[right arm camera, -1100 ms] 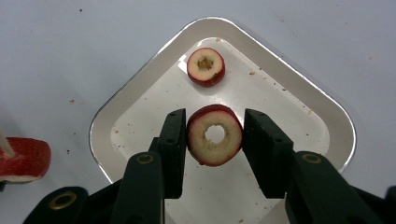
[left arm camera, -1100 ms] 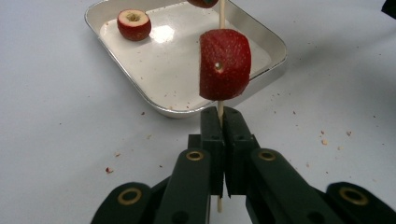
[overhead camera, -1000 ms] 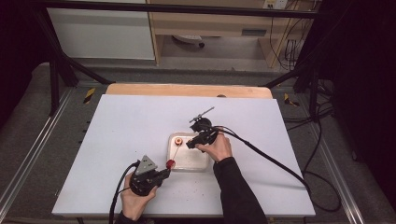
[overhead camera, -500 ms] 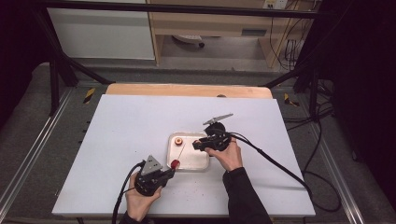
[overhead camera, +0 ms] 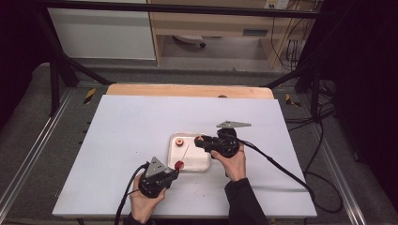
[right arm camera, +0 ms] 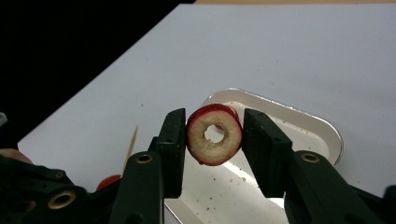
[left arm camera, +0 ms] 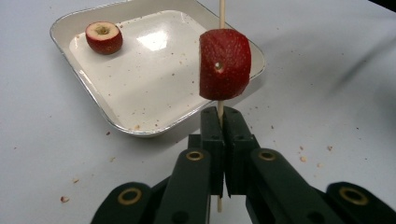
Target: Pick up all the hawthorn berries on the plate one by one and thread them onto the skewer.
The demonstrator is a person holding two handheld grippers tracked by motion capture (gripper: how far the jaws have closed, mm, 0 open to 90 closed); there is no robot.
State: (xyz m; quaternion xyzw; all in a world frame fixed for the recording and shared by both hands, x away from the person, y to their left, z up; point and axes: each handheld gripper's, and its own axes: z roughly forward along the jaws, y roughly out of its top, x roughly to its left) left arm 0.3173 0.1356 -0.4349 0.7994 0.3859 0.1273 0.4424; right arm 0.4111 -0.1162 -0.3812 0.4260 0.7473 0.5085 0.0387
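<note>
While skewered, the fruit [left arm camera: 224, 64] tops left tongs [left arm camera: 219, 122].

Cored red fruit [right arm camera: 214, 135] (ring-shaped), another skewered [left arm camera: 223, 64].

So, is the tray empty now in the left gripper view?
No, one cored red fruit piece lies in a far corner of the white tray, apart from the piece on the skewer.

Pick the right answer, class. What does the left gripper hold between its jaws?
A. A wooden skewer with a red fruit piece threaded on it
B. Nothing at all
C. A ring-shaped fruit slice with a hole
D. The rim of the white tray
A: the left gripper has its jaws shut on the thin skewer, which runs through the red fruit piece above them.
</note>
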